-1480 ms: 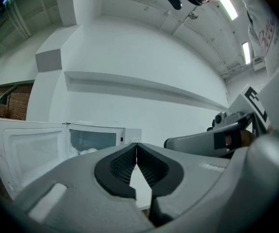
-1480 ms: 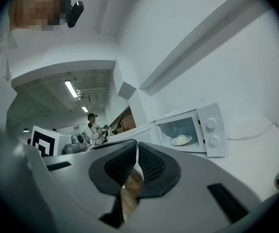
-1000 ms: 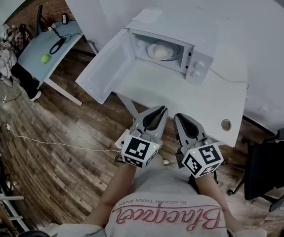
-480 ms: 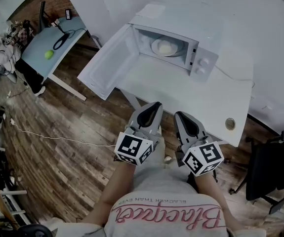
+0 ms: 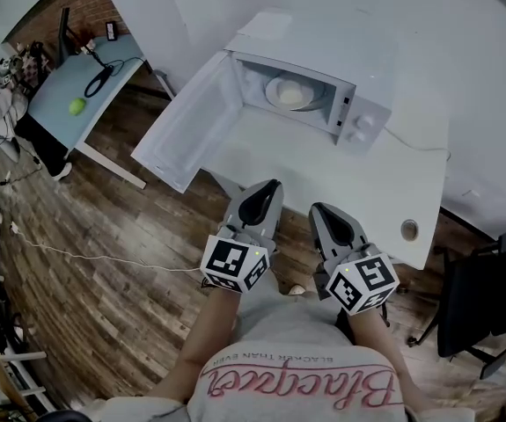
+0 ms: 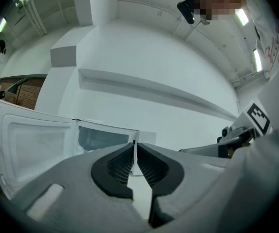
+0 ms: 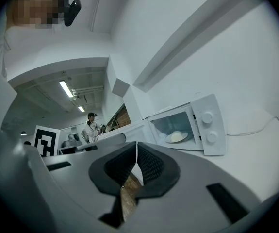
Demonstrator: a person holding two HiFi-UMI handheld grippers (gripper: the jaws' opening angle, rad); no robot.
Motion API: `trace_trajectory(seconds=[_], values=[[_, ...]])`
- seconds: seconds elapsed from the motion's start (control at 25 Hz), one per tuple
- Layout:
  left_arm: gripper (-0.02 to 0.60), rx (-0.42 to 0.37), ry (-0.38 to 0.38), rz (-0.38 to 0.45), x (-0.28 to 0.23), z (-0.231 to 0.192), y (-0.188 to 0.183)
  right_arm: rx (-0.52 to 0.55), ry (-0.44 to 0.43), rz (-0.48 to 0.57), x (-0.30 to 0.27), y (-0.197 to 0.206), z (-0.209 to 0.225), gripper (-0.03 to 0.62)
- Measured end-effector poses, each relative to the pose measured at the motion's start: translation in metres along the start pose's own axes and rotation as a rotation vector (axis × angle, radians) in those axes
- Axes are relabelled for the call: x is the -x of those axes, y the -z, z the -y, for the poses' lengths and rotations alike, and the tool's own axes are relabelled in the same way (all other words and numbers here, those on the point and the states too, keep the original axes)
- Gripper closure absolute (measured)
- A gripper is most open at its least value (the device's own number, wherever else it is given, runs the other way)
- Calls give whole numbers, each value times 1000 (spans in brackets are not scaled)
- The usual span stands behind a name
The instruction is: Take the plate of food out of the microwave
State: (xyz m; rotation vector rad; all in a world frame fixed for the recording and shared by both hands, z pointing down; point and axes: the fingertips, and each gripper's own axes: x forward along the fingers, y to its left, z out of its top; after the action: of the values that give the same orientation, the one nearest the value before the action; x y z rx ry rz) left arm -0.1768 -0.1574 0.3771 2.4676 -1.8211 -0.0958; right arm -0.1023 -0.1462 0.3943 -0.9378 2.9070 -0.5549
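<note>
Microwave (image 5: 341,60) is set on white surface (image 5: 349,183) against the wall, w/ its door (image 5: 187,126) swung fully open to the left of the cavity in head view. Plate of food (image 5: 289,92) is seen inside the microwave, resting on the cavity floor, approx. centred. A pale rounded lump is carried on the plate. In right gripper view the plate is again seen inside the cavity, just left of the microwave's two knobs (image 7: 208,126).

Left tongs (image 5: 265,188) and right tongs (image 5: 321,210) are held side by side in front of the microwave, over the surface's near edge, well apart from it. Both are pointed toward the microwave and neither is touching it, the door or the plate. Left tongs are lined up roughly w/ the hinge side of the cavity. Right tongs are lined up nearer the knob side.

Left tongs are pressed together, ribbed pads meeting at the tips, w/ nothing caught between them (left gripper view). Right tongs are likewise pressed together and nothing is pinched (right gripper view). A marker cube is carried at the rear of each: left cube (image 5: 233,263), right cube (image 5: 364,281).

Further from the microwave, on its door side, a pale blue desk (image 5: 103,77) w/ a green ball (image 5: 77,105) is seen on a wood floor (image 5: 103,227). A round hole (image 5: 408,229) is cut in the surface, in front of the microwave's knob side. A person (image 7: 91,125) is seen standing far beyond the open door in right gripper view.
</note>
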Motion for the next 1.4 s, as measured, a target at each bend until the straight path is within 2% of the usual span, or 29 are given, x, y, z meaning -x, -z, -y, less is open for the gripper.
trace_trajectory(seconds=[0.32, 0.56, 0.96, 1.12, 1.4], values=[[574, 8, 39, -7, -27, -39, -6, 15, 40, -6, -43, -6, 1, 580], [574, 22, 79, 37, -43, -68, -16, 31, 94, -32, -77, -9, 12, 580], [574, 22, 168, -37, -85, -111, 0, 60, 130, -33, -140, -21, 29, 581], [574, 42, 192, -51, -103, -130, 5, 22, 152, -20, -166, -22, 39, 582], [574, 39, 227, -72, -135, -159, 12, -108, 282, -15, -204, -10, 76, 580]])
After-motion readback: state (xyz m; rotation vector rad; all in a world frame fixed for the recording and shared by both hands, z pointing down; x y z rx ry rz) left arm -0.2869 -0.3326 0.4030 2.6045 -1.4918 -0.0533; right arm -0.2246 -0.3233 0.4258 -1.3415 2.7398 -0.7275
